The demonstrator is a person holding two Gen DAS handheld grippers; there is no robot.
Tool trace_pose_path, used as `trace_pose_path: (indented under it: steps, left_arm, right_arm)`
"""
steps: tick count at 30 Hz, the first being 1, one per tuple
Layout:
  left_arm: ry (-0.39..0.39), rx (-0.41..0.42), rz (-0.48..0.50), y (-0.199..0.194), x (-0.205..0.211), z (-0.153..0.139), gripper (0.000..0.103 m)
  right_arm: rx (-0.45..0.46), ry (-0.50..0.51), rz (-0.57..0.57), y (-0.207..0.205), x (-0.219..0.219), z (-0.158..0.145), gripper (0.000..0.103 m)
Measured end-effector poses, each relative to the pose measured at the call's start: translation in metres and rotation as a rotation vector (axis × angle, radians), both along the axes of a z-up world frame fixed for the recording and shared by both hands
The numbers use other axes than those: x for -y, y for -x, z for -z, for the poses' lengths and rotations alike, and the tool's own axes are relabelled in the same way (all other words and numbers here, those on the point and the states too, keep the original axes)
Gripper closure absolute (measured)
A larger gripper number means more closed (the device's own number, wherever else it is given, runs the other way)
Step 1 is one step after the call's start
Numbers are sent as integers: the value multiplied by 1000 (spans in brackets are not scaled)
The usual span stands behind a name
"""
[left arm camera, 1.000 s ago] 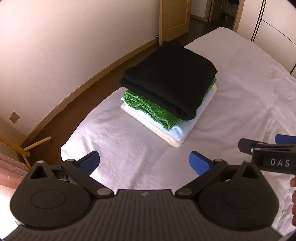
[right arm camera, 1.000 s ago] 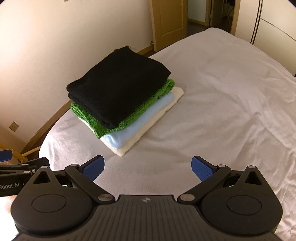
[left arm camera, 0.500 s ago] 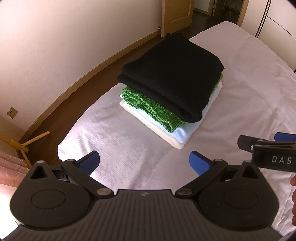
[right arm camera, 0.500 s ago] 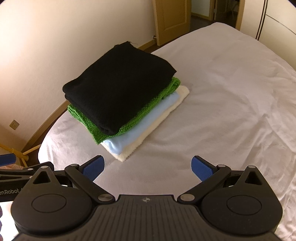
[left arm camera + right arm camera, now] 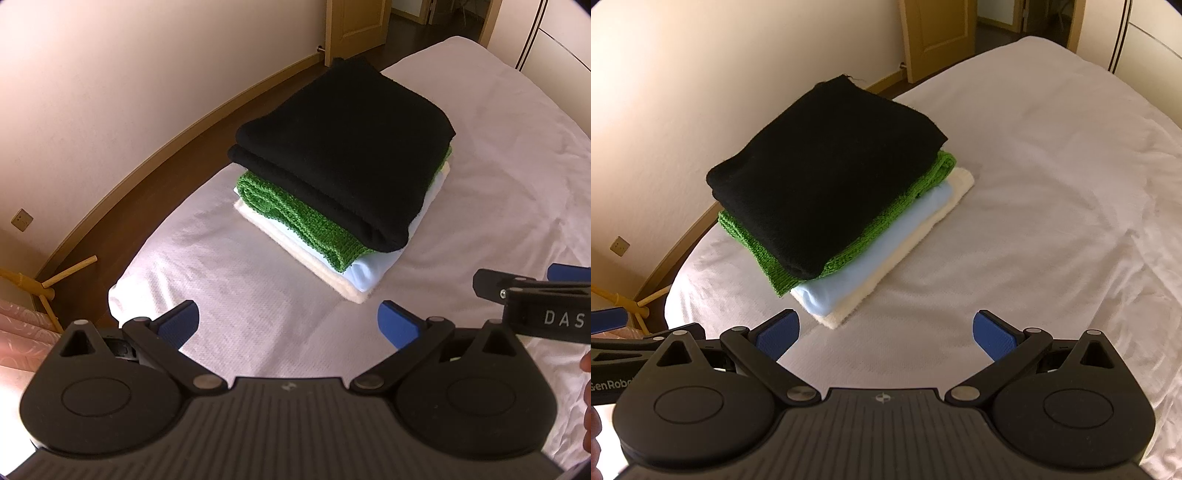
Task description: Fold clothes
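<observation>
Four folded rectangles stacked on the bed [image 5: 1052, 192] near its corner: fuzzy black knit [image 5: 827, 177] over coarse green knit [image 5: 295, 218], smooth pale-blue cloth [image 5: 871, 266] and cream fleece [image 5: 908, 243]. Left gripper [image 5: 288, 325] and right gripper [image 5: 886, 332] hover, jaws wide, empty.

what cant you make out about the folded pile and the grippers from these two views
- Folded black knit garment: it covers most of the green knit piece, the pale blue fabric and the cream towel-like layer; only their edges show in both views, so their garment types are unclear.
- Pile's far side: hidden by the pile itself.
- Right gripper in the left wrist view: cut off by the right edge.
- Left gripper in the right wrist view: cut off at the left edge.
</observation>
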State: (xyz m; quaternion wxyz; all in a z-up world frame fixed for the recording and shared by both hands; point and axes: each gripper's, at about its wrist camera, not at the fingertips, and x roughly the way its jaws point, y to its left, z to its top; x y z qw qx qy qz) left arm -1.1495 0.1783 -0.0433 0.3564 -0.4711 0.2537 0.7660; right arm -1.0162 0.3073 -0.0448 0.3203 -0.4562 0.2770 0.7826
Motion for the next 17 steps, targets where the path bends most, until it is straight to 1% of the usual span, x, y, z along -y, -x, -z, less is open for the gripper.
trace_pose_path:
  steps: [9, 17]
  left_arm:
    - [17, 9, -16, 5, -9, 6, 1]
    - [-2, -20, -34, 1, -8, -4, 1]
  right_arm:
    - [-3, 17, -6, 2, -8, 5, 0]
    - [-26, 19, -6, -1, -8, 1, 0]
